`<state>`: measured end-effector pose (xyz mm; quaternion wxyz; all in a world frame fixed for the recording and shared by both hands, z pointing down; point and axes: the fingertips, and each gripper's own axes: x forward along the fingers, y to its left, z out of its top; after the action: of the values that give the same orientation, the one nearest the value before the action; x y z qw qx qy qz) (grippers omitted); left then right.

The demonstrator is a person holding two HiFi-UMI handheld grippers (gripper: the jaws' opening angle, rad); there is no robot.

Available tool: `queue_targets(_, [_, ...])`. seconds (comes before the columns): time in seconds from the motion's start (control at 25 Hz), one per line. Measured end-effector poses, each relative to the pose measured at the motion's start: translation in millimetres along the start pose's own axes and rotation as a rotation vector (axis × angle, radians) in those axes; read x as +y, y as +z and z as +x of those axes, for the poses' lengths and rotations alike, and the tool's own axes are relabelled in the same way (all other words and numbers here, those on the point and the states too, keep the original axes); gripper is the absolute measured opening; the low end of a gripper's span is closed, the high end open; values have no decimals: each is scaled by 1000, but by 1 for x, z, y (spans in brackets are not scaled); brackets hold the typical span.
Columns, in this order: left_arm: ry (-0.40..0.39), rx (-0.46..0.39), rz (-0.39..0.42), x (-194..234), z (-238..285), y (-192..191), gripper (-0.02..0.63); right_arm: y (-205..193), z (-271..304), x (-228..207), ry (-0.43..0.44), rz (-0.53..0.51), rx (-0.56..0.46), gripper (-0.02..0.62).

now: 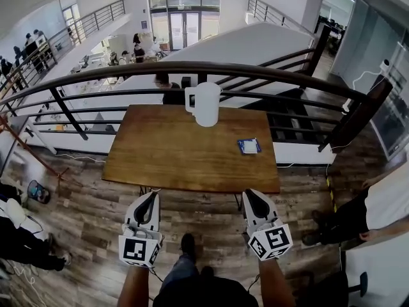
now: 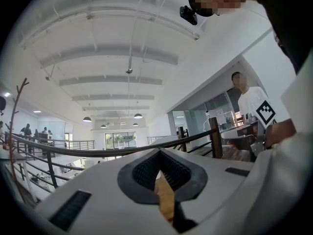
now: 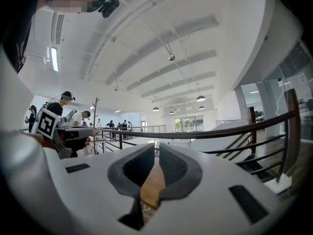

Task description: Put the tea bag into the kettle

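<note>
A white kettle (image 1: 206, 103) with its handle to the left stands upright at the middle of the far edge of the wooden table (image 1: 166, 152). A blue and white tea bag (image 1: 249, 146) lies flat on the table's right part, apart from the kettle. My left gripper (image 1: 153, 197) and right gripper (image 1: 248, 194) hover side by side just short of the table's near edge, pointing at it. Both are shut with nothing in them. In each gripper view the fingertips meet, and a strip of tabletop (image 2: 166, 199) (image 3: 150, 187) shows below them.
A black railing (image 1: 192, 69) runs right behind the table, with a drop to a lower floor beyond it. One person (image 1: 377, 210) sits at the right and another (image 1: 19, 235) is at the lower left. My own legs (image 1: 188, 261) are between the grippers.
</note>
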<state>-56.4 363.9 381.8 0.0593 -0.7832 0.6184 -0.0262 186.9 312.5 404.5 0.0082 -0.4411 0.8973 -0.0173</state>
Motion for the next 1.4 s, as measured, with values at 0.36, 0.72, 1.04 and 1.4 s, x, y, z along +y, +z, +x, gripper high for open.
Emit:
queue_targets(0.36, [-34,16,-13,47,89,-25,2,-11,89,-37,-33,12,14,20])
queue_targets(0.72, [-87,12,-25,107,194,-33,2,-4,193,-71,-80,14,18,20])
queue_targets(1.04, [-143,32,-27,135,261,-36,2,3,251,-92,-119,13,16,20])
queue_targets(1.4, [-166,26,-33,149,319,-54,2,-1,285,-117,-146,19,25,20])
